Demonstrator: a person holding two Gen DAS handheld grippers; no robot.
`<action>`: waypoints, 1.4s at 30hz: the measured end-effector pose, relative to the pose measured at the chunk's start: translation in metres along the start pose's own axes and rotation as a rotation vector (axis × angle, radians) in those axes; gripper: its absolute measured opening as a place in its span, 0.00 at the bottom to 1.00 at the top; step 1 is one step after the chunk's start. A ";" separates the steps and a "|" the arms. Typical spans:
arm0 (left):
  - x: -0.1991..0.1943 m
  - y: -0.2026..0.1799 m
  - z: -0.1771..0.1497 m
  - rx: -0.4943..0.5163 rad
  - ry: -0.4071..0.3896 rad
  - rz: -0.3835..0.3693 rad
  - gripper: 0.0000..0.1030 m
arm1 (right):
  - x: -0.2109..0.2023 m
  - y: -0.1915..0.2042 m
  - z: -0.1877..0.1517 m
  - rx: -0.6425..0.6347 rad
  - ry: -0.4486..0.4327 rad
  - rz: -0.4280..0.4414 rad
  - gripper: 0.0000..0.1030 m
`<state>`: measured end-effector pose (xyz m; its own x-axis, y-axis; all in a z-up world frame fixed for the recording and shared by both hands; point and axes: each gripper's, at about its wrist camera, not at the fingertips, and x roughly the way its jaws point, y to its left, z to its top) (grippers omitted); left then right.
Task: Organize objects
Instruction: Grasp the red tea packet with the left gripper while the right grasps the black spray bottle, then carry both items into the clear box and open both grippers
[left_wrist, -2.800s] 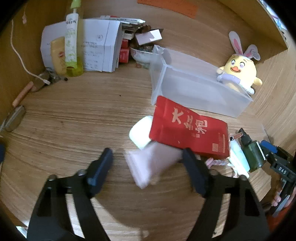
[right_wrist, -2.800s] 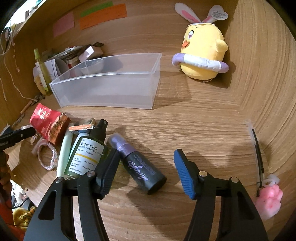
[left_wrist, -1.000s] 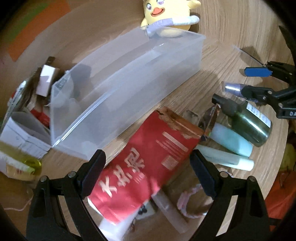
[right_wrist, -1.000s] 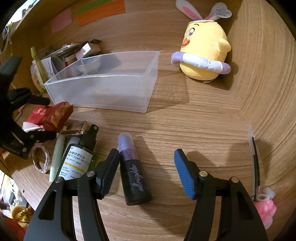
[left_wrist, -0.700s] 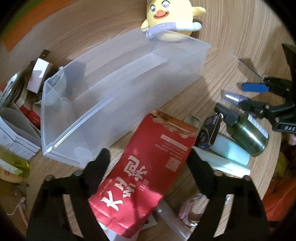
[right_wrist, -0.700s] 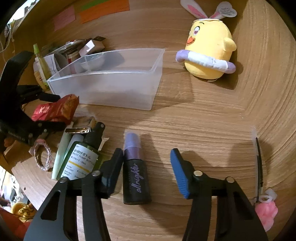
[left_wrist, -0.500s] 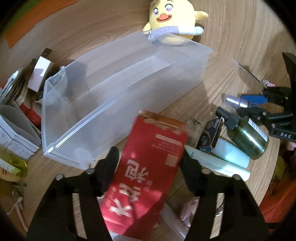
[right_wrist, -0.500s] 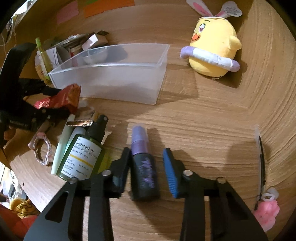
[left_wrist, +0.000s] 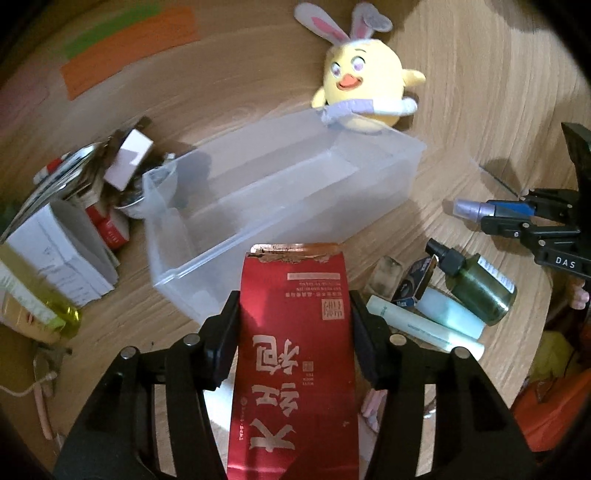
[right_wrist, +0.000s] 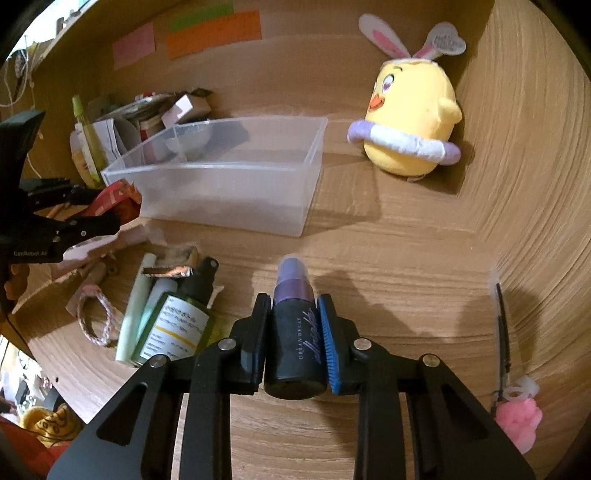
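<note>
left wrist: left gripper (left_wrist: 293, 328) jaws just closed on red pouch (left_wrist: 293, 354), held near clear bin (left_wrist: 280, 206), bin looks empty | right wrist: right gripper (right_wrist: 293, 332) jaws just closed on dark spray bottle (right_wrist: 295, 332), right of green bottle (right_wrist: 173, 321) | progress: 2 gripped, 0 binned, pile left

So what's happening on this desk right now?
A person with a claw in each hand is tidying desk clutter. The left claw has just closed on a red pouch, its top edge by the empty clear bin. The right claw has just closed on a dark spray bottle. Nothing is binned yet.
</note>
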<state>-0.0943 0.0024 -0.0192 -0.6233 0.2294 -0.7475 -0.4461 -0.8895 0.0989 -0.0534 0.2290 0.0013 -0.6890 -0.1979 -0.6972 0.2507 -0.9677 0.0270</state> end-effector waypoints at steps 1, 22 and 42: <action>-0.004 0.001 -0.001 -0.015 -0.008 0.006 0.53 | -0.002 0.000 0.001 0.002 -0.008 0.002 0.23; -0.068 0.049 0.021 -0.291 -0.232 0.085 0.53 | -0.021 0.019 0.071 -0.027 -0.205 0.062 0.23; -0.049 0.061 0.080 -0.340 -0.273 0.119 0.53 | 0.020 0.019 0.149 -0.007 -0.239 0.102 0.23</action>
<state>-0.1420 -0.0311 0.0761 -0.8247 0.1725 -0.5387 -0.1525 -0.9849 -0.0818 -0.1630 0.1831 0.0947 -0.8005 -0.3270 -0.5023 0.3317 -0.9397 0.0830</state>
